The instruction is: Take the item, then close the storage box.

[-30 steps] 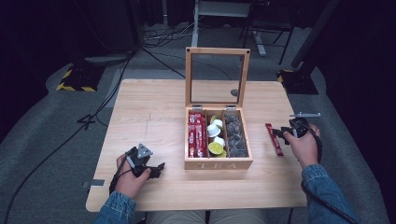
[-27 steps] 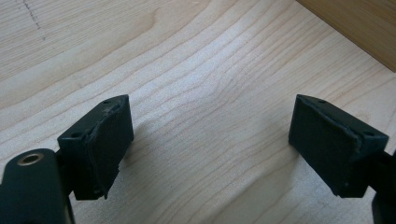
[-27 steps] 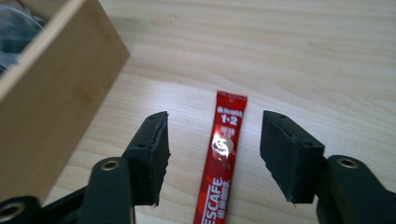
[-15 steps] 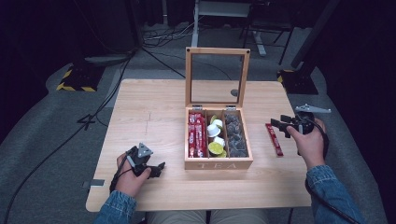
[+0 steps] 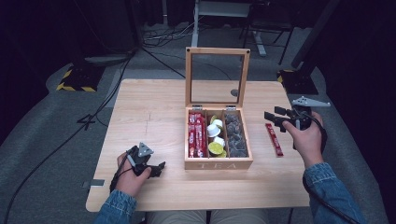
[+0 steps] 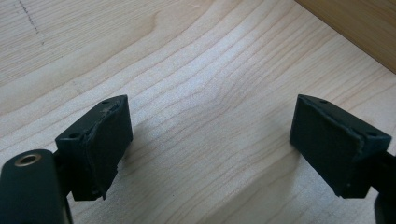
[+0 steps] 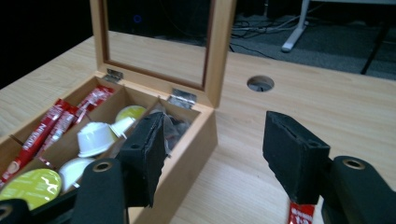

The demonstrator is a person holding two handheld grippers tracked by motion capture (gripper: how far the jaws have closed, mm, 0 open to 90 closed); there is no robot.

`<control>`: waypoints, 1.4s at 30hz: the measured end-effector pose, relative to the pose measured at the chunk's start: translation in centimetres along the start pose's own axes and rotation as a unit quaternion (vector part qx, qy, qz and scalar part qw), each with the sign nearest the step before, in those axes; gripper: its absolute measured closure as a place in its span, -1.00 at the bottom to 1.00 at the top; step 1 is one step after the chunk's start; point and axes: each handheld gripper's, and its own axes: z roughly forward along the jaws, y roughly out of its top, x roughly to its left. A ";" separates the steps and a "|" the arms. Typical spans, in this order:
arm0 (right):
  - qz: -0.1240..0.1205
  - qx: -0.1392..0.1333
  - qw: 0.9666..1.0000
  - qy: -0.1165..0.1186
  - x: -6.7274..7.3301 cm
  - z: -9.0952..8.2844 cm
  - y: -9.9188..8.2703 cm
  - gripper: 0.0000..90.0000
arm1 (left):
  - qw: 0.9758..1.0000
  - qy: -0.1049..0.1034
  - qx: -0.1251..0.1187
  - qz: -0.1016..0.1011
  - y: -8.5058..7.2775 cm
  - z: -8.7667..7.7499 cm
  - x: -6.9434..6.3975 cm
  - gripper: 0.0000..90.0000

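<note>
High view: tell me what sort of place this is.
Probably a lab or studio set up for recording, not a home. A lone wooden table stands on grey carpet against a dark backdrop, cables trail across the floor, and a hazard-striped base sits behind it.

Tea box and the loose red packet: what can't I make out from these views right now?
- Red packet, right gripper view: cut off by the bottom edge and covered by the right hand-held gripper; print unreadable.
- Right-hand compartment of the tea box, high view: its dark contents are too small to identify.
- Red sachets, high view: lettering too small to read.
- Tea box, left gripper view: cut off by the top edge.
</note>
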 end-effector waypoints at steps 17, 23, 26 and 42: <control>-0.032 -0.027 0.999 0.024 1.1 2.1 5.7 -0.18 | 1.000 0.002 0.001 -0.001 -0.1 -0.1 -0.1 -0.70; -0.033 -0.035 0.998 0.030 1.1 3.4 7.0 -0.19 | 1.000 0.002 0.001 -0.001 -0.1 -0.1 -0.1 -0.70; -0.034 -0.037 0.998 0.032 1.1 3.9 7.4 -0.19 | 1.000 0.002 0.001 -0.001 -0.1 -0.1 -0.1 -0.70; -0.021 -0.058 0.998 0.026 -0.7 8.8 11.5 -0.20 | 1.000 0.004 0.000 -0.004 -0.1 -0.1 0.0 -0.70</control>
